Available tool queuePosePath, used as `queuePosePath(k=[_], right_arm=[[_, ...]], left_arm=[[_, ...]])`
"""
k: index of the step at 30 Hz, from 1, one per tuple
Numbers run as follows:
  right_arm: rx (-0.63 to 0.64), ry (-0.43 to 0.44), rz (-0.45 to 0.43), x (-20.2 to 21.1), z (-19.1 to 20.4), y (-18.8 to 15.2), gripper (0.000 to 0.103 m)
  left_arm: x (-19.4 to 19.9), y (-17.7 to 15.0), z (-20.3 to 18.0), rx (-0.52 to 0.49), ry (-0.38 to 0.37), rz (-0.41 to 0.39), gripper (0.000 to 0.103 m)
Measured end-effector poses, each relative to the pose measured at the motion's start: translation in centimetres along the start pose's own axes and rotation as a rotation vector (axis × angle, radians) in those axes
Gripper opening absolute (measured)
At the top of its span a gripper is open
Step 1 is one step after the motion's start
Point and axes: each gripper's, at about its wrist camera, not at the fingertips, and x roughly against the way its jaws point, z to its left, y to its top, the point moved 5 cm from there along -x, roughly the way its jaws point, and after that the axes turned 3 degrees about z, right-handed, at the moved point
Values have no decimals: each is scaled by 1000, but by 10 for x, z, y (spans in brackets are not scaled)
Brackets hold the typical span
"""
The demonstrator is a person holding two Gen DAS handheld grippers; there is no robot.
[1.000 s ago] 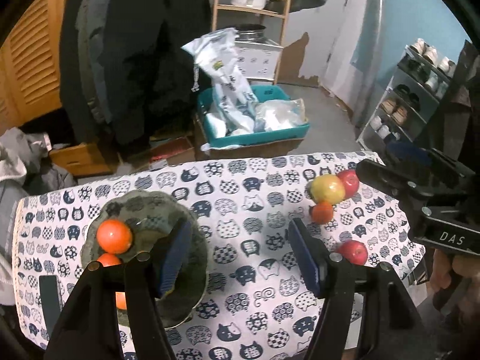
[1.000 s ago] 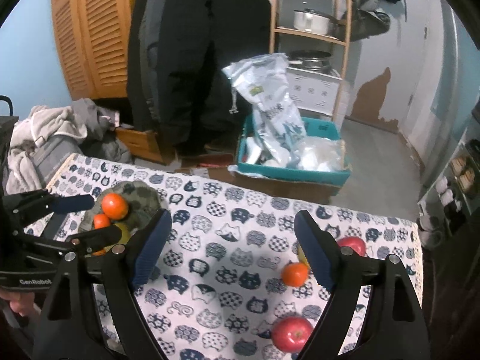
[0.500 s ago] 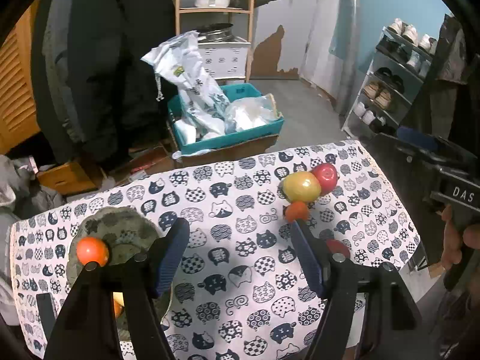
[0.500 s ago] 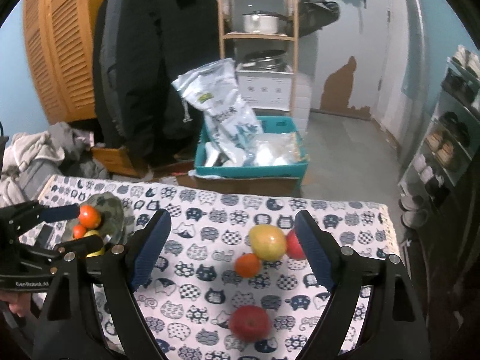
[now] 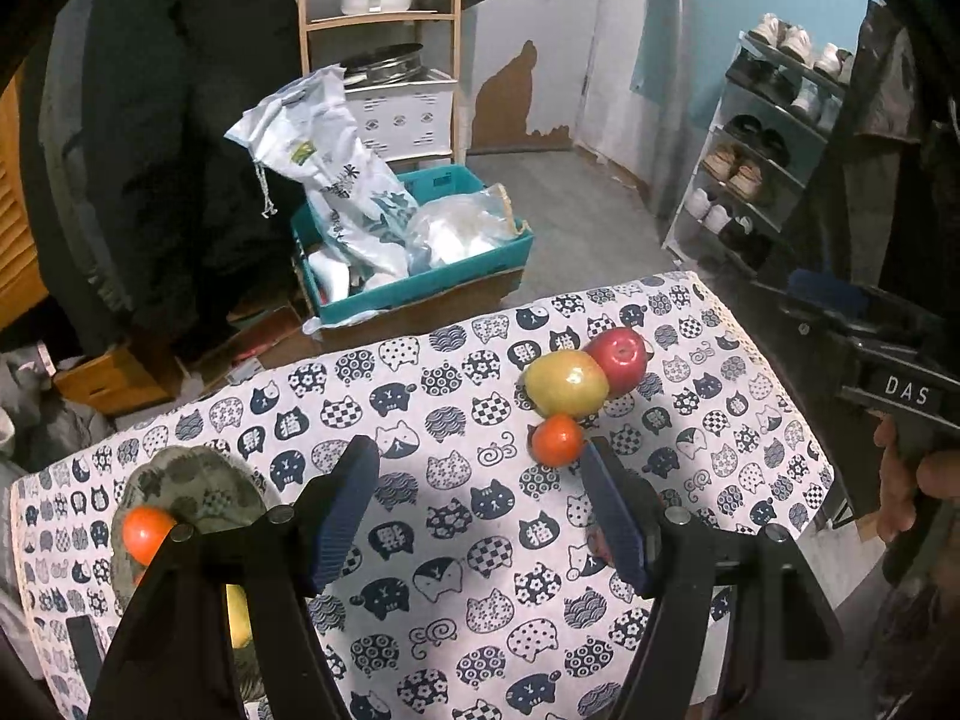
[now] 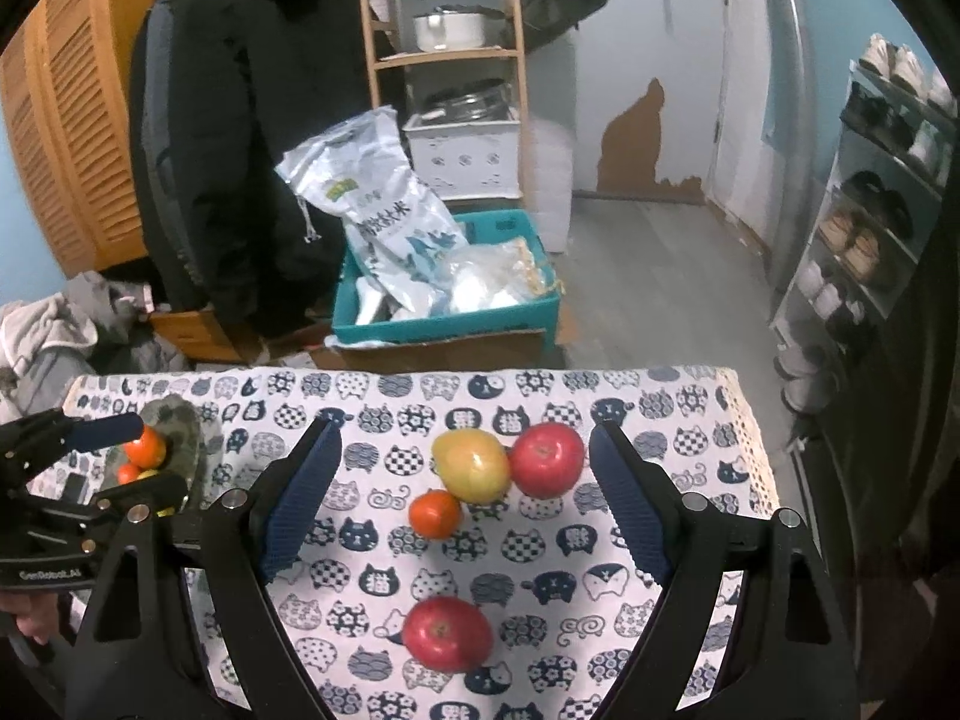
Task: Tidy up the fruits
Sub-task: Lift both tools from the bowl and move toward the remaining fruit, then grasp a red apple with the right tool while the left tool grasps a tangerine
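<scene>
Cat-print-covered bench (image 6: 600,384): some fruit sits in the grey patterned bowl (image 5: 180,480), four round fruits (image 6: 471,465) remain outside; both grippers' jaws open, empty.

Far beyond the cat-print tablecloth (image 6: 540,588), a teal crate (image 6: 450,324) holds what looks like a rice sack (image 6: 384,210); shoe rack (image 6: 870,228) right

Ahead: grey floor (image 6: 648,264), pale wall (image 6: 648,48) with peeling brown patch, wooden shelf unit (image 6: 444,54). Right: shoe rack (image 6: 870,204). Left: louvred wooden doors (image 6: 66,138), hanging black coat (image 6: 240,150).
</scene>
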Motion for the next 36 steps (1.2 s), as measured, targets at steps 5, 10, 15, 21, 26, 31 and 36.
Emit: queuePosePath(k=[5, 10, 15, 21, 26, 31, 36], right_arm=[[-18, -14, 24, -9, -13, -1, 85], [-47, -15, 74, -24, -27, 4, 85], [-52, -23, 126, -45, -34, 13, 85], [-32, -36, 195, -72, -41, 25, 85], [-7, -60, 261, -102, -52, 33, 85], [-27, -75, 353, -146, -67, 26, 85], [-71, -75, 416, -181, -76, 9, 85]], left_arm=[[-11, 9, -5, -3, 0, 8, 71], [-24, 22, -6, -17, 11, 16, 72], [-46, 36, -7, -9, 7, 43, 72], [-71, 56, 0, -39, 37, 69, 72], [-90, 69, 11, -11, 4, 96, 77], [-119, 71, 10, -17, -7, 133, 77], [-150, 60, 6, -40, -16, 181, 77]])
